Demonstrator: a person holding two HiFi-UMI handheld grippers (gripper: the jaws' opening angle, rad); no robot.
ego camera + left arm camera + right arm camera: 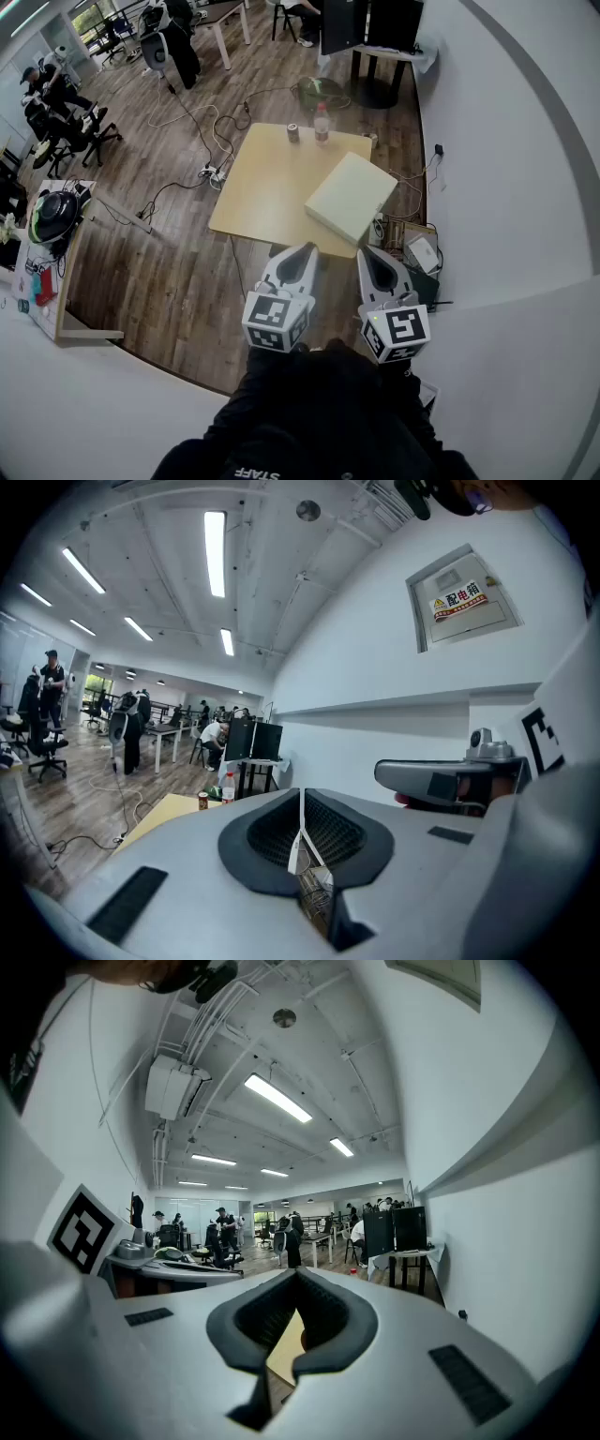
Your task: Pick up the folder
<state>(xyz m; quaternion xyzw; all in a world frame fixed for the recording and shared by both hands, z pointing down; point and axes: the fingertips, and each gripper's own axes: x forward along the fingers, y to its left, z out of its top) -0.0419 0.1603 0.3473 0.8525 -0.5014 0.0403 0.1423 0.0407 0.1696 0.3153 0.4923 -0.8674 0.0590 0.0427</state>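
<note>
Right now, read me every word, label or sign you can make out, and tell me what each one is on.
"STAFF": on the person's dark top, at the head view's bottom edge.
"配电箱": red characters on the sticker on the wall cabinet, in the left gripper view; the smaller print beneath is too small to read.
Labels on the bottle and the can: too small to read.

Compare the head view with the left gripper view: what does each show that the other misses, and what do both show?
Head view only: the pale folder at the right edge of the table. Left gripper view only: a wall panel with a warning label, and ceiling lights. Both: the table, bottle and can.
</note>
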